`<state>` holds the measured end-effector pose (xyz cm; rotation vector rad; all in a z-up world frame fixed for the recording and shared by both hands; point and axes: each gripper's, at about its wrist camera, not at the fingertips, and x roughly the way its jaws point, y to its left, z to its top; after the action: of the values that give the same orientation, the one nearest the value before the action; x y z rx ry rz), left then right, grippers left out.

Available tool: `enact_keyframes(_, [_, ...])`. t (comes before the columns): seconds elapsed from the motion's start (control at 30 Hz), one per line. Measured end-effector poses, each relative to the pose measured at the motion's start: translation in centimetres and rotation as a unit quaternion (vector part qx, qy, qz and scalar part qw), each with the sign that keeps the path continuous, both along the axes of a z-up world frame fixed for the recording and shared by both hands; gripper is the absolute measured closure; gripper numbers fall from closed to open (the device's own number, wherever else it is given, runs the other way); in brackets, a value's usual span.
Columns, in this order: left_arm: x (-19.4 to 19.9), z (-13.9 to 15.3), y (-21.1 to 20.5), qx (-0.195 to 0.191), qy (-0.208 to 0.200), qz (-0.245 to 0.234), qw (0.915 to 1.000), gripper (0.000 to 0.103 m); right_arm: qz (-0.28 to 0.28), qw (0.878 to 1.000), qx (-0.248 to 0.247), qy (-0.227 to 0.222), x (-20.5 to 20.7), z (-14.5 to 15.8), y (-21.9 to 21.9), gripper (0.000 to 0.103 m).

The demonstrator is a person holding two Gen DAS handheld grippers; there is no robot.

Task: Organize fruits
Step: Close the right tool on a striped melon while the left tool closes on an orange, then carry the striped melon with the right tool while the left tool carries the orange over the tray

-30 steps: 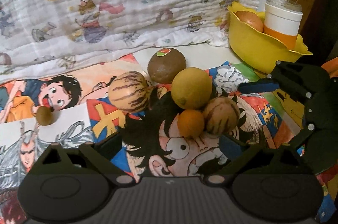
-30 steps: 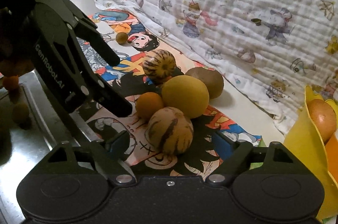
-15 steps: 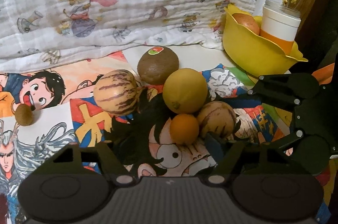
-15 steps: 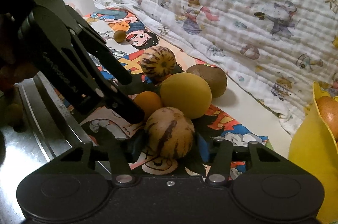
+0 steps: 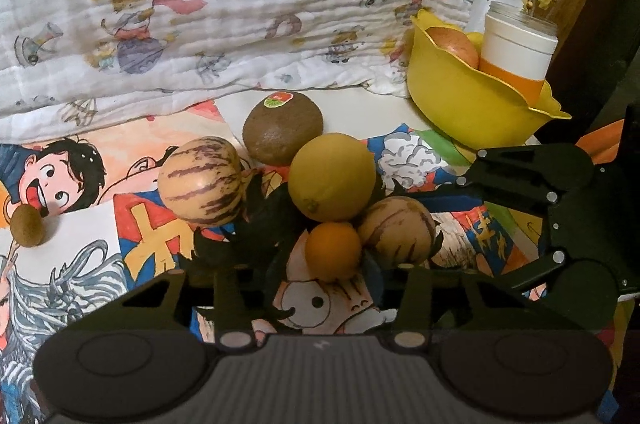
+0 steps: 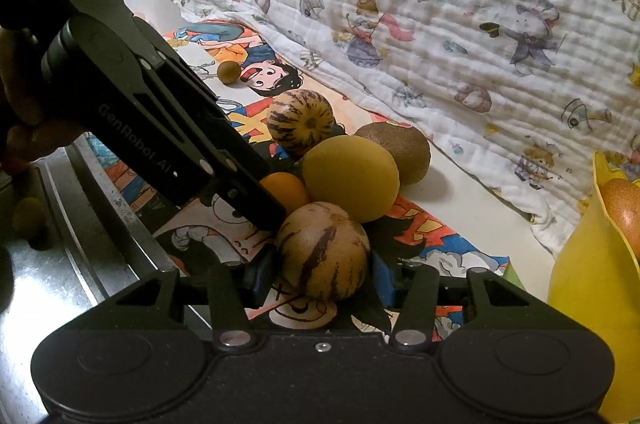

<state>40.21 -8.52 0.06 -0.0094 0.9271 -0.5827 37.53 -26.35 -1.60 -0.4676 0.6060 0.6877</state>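
A heap of fruit lies on a cartoon-print mat (image 5: 152,240). My left gripper (image 5: 326,276) points down at a small orange (image 5: 334,250). Its jaws are closing, with the orange between the blue pads and a sliver of gap still on the left side. My right gripper (image 6: 322,280) is shut on a striped tan fruit (image 6: 322,250), pads pressed to both its flanks. Touching these two are a big yellow citrus (image 5: 332,176) and, behind it, a brown kiwi (image 5: 282,128) with a sticker. A second striped fruit (image 5: 200,182) sits to the left.
A yellow bowl (image 5: 460,104) at the right holds a reddish fruit (image 5: 452,46) and a white and orange cup (image 5: 516,52). A small brown fruit (image 5: 27,230) lies far left. A printed blanket (image 5: 240,4) rises behind. A metal surface (image 6: 60,264) borders the mat.
Both pairs of jaws have narrowed. The right one came in onto the striped fruit and stopped there. The left one kept narrowing round the orange while tilting slightly.
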Motion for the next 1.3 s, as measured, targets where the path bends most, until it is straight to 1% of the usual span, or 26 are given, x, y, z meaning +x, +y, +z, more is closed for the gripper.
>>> enact_keyframes(0.07, [0.0, 0.0, 0.0, -0.001, -0.002, -0.004, 1.0000, 0.060, 0.000, 1.000, 0.000, 0.000, 0.0, 0.0, 0.0, 0.051])
enact_keyframes(0.33, [0.3, -0.2, 0.2, -0.013, 0.001, -0.011, 0.9999, 0.068, 0.000, 1.000, 0.001, 0.001, 0.0, 0.0, 0.0, 0.051])
enact_keyframes(0.63, [0.4, -0.4, 0.5, -0.030, 0.007, -0.003, 0.9995, 0.069, -0.002, 1.000, 0.003, 0.003, 0.0, 0.0, -0.1, 0.052])
enact_keyframes(0.97, [-0.4, 0.0, 1.0, -0.028, 0.006, -0.003, 0.9996, 0.070, -0.008, 1.000, 0.018, 0.014, -0.4, 0.0, -0.2, 0.052])
enact_keyframes(1.17, [-1.2, 0.4, 1.5, -0.035, 0.004, 0.001, 0.9994, 0.070, -0.007, 1.000, 0.026, 0.008, -0.9, 0.5, -0.4, 0.052])
enact_keyframes(1.3, [-2.3, 1.0, 1.9, -0.032, -0.001, 0.001, 0.9995, 0.070, -0.004, 0.999, 0.032, 0.005, -1.8, 1.1, -0.4, 0.052])
